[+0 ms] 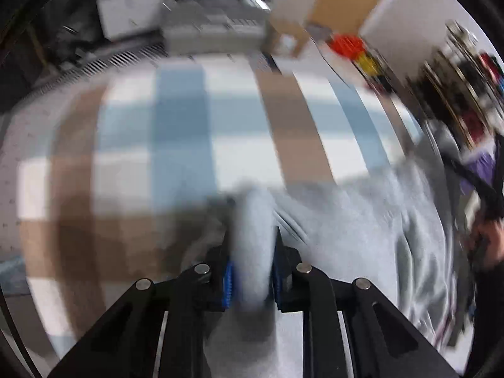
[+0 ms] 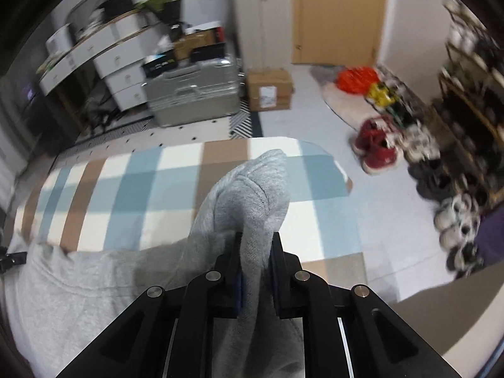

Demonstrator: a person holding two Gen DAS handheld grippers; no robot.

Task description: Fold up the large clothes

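A large light grey sweatshirt [image 2: 63, 289] lies on a checked blue, brown and white cloth [image 2: 132, 189] that covers the work surface. My right gripper [image 2: 255, 252] is shut on a bunched fold of the grey fabric [image 2: 252, 182], which stands up above its black fingers. In the blurred left wrist view my left gripper [image 1: 253, 245] is shut on another thick roll of the same sweatshirt [image 1: 362, 220], and the garment spreads away to the right over the checked cloth [image 1: 176, 126]. A person's hand [image 1: 491, 242] with the other gripper shows at the right edge.
Beyond the surface stand a silver suitcase [image 2: 192, 94], a cardboard box [image 2: 269, 91], white drawers [image 2: 104, 53] and a wooden door [image 2: 340, 15]. Several shoes [image 2: 378, 145] and a shoe rack [image 2: 472, 94] line the floor at the right.
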